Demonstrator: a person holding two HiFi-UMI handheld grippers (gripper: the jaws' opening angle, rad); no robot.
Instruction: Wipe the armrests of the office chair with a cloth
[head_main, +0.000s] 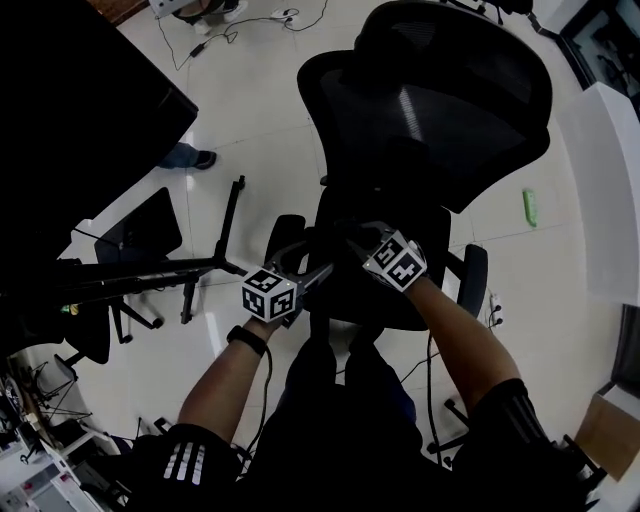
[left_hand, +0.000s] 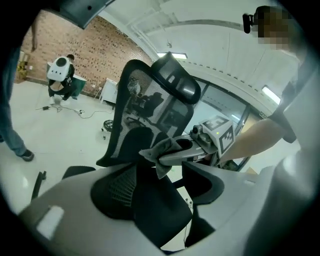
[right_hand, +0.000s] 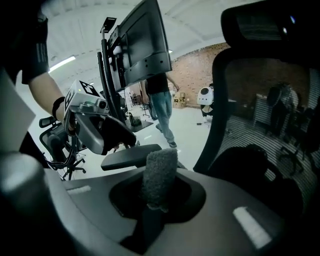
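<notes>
Grey cloth (right_hand: 160, 175) stands pinched upright in the right tongs (right_hand: 157, 197), which are clenched on it above the seat of the office chair (head_main: 430, 110). The left tongs (left_hand: 160, 187) gape and hold nothing. The cloth touches no armrest, so the wiping seems about to begin. One armrest (right_hand: 131, 156) lies just beyond the cloth. The next move likely calls for lowering the cloth flat onto that pad and stroking along its length.

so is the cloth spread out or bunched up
Bunched up: the cloth stands as a crumpled wad pinched between the jaws of the right gripper, not spread flat.
</notes>
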